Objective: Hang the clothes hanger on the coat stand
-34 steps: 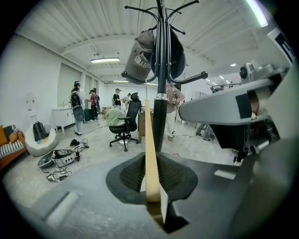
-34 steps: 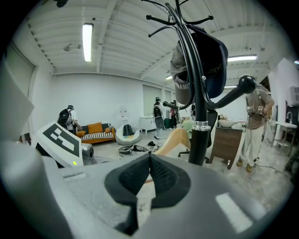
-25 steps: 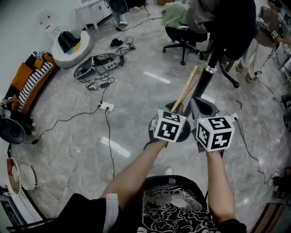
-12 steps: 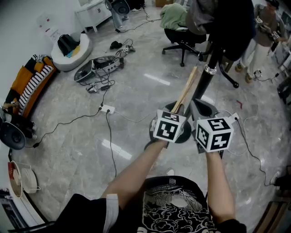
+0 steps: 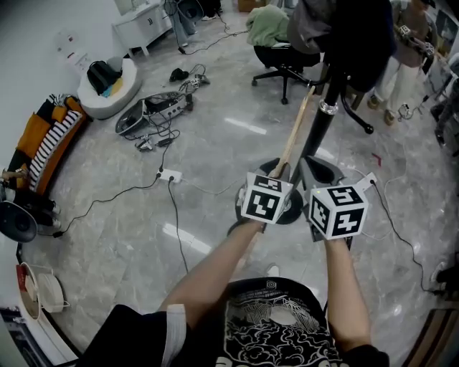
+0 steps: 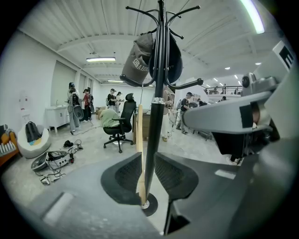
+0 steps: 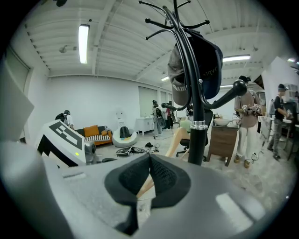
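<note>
The wooden clothes hanger (image 5: 295, 136) slants up from my left gripper (image 5: 277, 174) toward the black pole of the coat stand (image 5: 323, 119). In the left gripper view the hanger's wood (image 6: 139, 154) sits in the narrow gap of the left gripper (image 6: 148, 179), which is shut on it, with the coat stand (image 6: 154, 126) just behind. My right gripper (image 5: 314, 176) is beside the left, close to the pole. Its pads meet in the right gripper view, so the right gripper (image 7: 149, 172) is shut; the hanger (image 7: 179, 138) shows behind it. Caps (image 7: 181, 79) hang high on the stand.
The stand's round base (image 5: 292, 208) lies under both grippers. An office chair (image 5: 287, 63) with a green garment (image 5: 267, 21) stands beyond. Cables and a power strip (image 5: 168, 174) run over the floor at left. A person (image 5: 410, 50) stands at the far right.
Both grippers and the hanger stay where they were beside the pole. Only the head view has shifted a little.
</note>
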`<act>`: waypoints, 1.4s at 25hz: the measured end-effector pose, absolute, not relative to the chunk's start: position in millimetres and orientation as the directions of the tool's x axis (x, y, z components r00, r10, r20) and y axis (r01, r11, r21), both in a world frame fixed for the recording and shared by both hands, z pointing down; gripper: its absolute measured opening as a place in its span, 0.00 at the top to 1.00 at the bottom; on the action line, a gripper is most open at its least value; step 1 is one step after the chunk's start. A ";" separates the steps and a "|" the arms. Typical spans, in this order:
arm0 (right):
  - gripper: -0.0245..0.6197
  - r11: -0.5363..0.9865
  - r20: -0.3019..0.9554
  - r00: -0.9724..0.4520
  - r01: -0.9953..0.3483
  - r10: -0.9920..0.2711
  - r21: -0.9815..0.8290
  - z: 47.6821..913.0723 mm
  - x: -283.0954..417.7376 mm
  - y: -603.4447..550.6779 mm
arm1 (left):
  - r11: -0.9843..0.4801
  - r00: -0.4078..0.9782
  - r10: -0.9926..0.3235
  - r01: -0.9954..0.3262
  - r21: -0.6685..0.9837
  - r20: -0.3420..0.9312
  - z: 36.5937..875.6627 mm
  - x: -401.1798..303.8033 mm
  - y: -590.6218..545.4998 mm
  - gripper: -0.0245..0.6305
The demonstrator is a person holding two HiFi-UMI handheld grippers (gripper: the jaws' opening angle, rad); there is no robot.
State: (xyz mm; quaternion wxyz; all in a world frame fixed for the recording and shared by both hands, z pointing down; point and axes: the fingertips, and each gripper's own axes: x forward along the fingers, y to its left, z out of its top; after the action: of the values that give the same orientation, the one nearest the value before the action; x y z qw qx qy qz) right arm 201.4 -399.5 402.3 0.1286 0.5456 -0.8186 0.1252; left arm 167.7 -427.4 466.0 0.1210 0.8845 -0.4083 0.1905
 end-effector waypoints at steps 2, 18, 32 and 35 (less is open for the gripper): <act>0.96 0.365 0.348 -0.365 -0.928 -0.864 -0.068 403.1 200.7 -394.6 | -0.644 0.600 -0.671 -0.763 0.058 0.435 464.7 166.7 -423.2 0.86; 0.96 0.323 0.334 -0.333 -0.942 -0.882 -0.086 392.7 192.6 -368.2 | -0.669 0.662 -0.658 -0.733 0.126 0.359 419.3 158.5 -389.7 0.87; 0.96 0.304 0.294 -0.316 -0.949 -0.902 -0.088 369.0 169.7 -341.8 | -0.693 0.690 -0.664 -0.713 0.109 0.287 371.8 138.6 -361.4 0.87; 0.96 0.298 0.279 -0.310 -0.951 -0.909 -0.089 364.7 167.8 -336.5 | -0.703 0.698 -0.658 -0.704 0.103 0.282 369.9 136.6 -356.0 0.87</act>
State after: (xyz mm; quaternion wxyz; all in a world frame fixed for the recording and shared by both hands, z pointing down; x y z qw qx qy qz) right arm 167.8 -336.5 364.7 0.0881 0.5805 -0.8006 0.1192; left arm 136.6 -356.0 369.9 0.1017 0.9159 -0.3716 0.1126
